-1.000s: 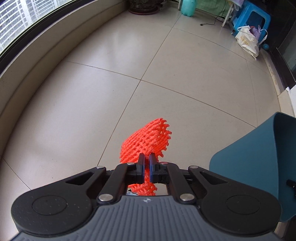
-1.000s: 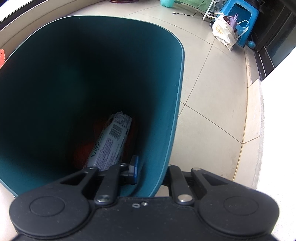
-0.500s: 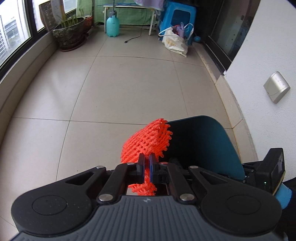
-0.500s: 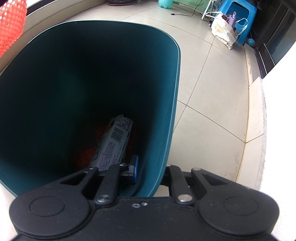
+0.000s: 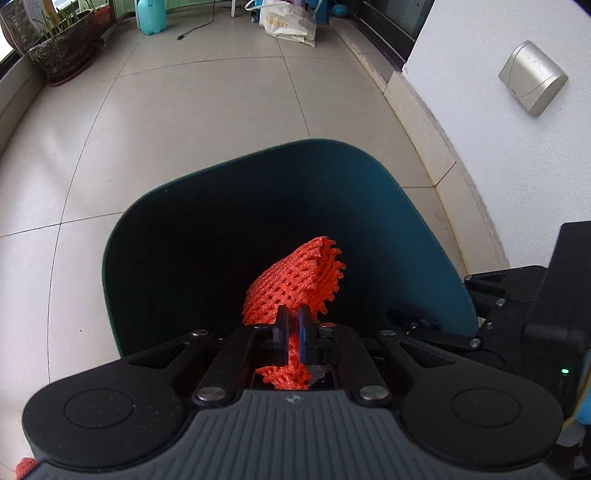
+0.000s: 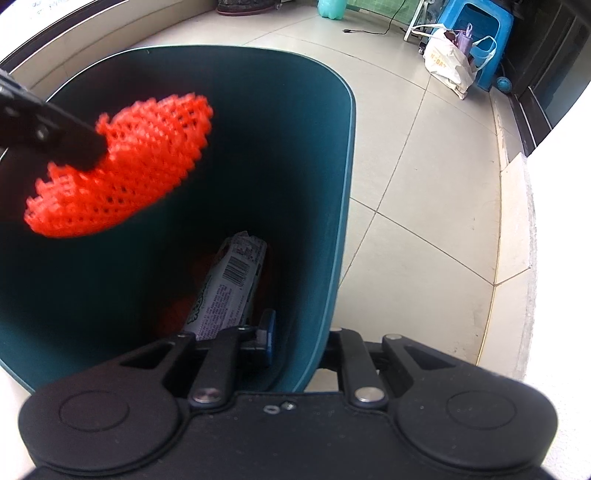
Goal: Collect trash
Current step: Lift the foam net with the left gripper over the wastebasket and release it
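My left gripper (image 5: 291, 325) is shut on an orange foam fruit net (image 5: 299, 280) and holds it over the open mouth of the teal bin (image 5: 424, 236). In the right wrist view the net (image 6: 125, 166) hangs above the bin's inside, with the left gripper's fingers (image 6: 66, 144) coming in from the left. My right gripper (image 6: 299, 339) is shut on the bin's rim (image 6: 343, 206), one finger inside and one outside. A printed wrapper (image 6: 229, 291) and something orange lie at the bin's bottom.
Tiled floor (image 5: 184, 122) all round. White wall with a silver box (image 5: 532, 81) to the right. A plant pot (image 5: 62, 51), a teal bottle (image 5: 151, 16), a white bag (image 6: 447, 66) and a blue stool (image 6: 480, 33) stand at the far end.
My left gripper has swung right with the net, from over the bare floor to over the bin's mouth. The right gripper keeps hold of the bin's rim.
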`<state>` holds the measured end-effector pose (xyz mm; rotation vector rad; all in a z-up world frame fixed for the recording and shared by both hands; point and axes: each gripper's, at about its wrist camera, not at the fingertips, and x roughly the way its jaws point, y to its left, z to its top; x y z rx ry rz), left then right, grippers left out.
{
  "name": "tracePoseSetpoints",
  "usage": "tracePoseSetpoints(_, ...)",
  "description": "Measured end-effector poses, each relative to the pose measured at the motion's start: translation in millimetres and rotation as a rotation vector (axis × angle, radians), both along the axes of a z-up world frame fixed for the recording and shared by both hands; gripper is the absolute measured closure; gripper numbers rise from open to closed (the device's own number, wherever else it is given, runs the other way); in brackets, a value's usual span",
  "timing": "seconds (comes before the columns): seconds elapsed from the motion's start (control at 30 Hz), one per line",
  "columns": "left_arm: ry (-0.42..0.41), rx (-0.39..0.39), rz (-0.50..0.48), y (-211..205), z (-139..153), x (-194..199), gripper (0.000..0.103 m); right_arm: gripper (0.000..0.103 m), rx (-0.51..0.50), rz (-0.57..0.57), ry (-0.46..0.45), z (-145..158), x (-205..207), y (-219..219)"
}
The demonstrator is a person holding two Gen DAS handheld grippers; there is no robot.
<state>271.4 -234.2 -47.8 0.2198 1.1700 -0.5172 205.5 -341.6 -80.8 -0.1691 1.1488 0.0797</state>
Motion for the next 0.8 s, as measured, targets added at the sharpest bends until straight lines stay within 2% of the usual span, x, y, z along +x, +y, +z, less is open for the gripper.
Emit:
tracePoseSetpoints(0.17,0.044,0.086,0.0,-11.3,-41.7,5.3,0.099,0.089,0.002,0.004,-0.002,0.3,-1.3,0.7)
tracePoseSetpoints(0.27,0.078,0.106,0.006,-13.4,-58.2,7.9,0.099,0.089,0.002,0.004,-0.002,0.2,-1.2,0.8)
tracePoseSetpoints(0.5,0.11,0.083,0.012,-10.0,-66.0,13.7,0.098,0.089,0.004,0.008,-0.003,0.7,-1.6,1.3)
tracePoseSetpoints(0.7,0.075,0.11,0.016,-13.4,-62.5,14.7,0.093,0.089,0.004,0.007,-0.003,0.5,-1.1,1.2)
tracePoseSetpoints(0.77,0.055,0.102,0.014,-12.7,-60.3,13.1,0.083,0.089,0.004,0.008,-0.003,0.7,-0.9,1.2)
tracePoseSetpoints(0.8,0.053,0.088,0.013,-11.2,-58.7,12.7,0.066,0.089,0.004,0.008,-0.003,0.7,-0.9,1.2)
